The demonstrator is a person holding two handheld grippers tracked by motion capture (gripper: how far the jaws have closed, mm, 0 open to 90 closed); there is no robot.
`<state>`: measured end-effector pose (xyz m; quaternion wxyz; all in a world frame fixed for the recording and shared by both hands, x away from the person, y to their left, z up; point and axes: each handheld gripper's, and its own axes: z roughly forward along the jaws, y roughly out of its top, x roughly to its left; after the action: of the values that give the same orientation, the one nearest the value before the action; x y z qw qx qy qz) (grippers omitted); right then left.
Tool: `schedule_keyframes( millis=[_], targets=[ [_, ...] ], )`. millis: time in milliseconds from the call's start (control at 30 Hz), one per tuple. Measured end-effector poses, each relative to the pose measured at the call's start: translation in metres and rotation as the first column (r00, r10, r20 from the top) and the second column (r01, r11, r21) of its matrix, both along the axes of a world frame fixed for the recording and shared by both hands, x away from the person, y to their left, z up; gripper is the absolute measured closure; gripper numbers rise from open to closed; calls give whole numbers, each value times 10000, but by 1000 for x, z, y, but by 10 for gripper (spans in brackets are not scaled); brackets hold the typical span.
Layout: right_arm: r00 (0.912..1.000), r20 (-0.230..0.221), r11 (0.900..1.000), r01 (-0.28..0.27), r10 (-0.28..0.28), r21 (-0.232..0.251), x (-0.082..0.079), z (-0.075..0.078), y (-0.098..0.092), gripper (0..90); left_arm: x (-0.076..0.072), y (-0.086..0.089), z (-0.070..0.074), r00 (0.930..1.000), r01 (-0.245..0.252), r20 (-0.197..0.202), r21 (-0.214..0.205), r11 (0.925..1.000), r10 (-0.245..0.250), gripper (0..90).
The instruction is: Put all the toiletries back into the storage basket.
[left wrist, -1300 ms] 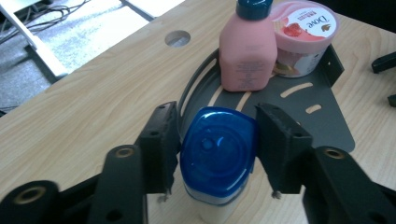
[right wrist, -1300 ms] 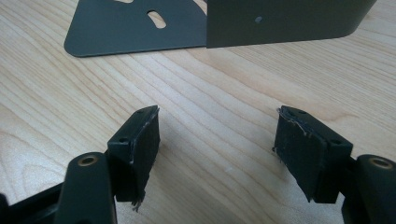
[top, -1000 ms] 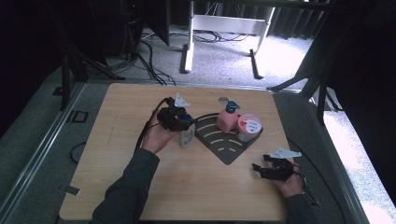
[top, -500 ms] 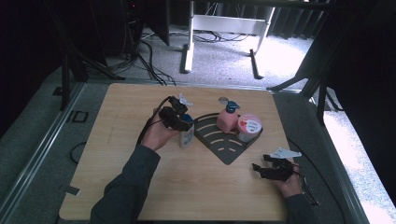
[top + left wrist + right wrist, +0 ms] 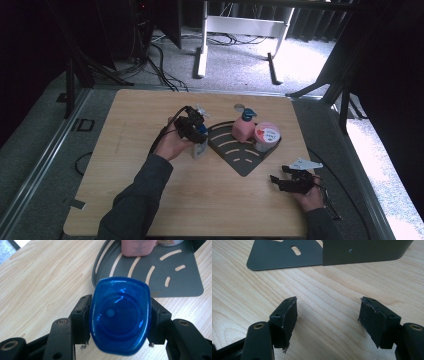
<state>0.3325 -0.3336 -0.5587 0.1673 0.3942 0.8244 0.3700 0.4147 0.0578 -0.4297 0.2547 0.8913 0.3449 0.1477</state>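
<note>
A small pale bottle (image 5: 200,148) with a blue cap (image 5: 120,320) stands on the wooden table just left of the dark slotted corner tray (image 5: 241,161). My left gripper (image 5: 196,131) points down over it. Its jaws have just been opening, and the pads (image 5: 81,317) now flank the cap closely on both sides without squeezing it. My right gripper (image 5: 276,181) rests low near the table's front right, open, with bare wood between its pads (image 5: 287,317). In front of it is the tray's corner (image 5: 287,255).
On the tray stand a pink pump bottle (image 5: 242,129) and a round jar with a pink lid (image 5: 266,135). The tray's upright wall (image 5: 362,250) faces the right gripper. The table's left half (image 5: 115,150) and front middle are bare wood.
The left hand has shifted slightly with the bottle at the tray's left edge, and its jaws stand a little wider. The right hand has not moved.
</note>
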Motion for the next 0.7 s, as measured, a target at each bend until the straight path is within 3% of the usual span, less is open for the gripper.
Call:
schedule_keyframes(
  millis=[367,700],
  targets=[
    [10000,-4,10000,-16,16,12,0,0,0,302,5,-8,-15,9990,189,-429,754,9970,-157,456],
    [10000,-12,10000,-18,18,24,0,0,0,302,10,-10,-26,9964,247,-838,1031,9944,-161,454]
  ],
)
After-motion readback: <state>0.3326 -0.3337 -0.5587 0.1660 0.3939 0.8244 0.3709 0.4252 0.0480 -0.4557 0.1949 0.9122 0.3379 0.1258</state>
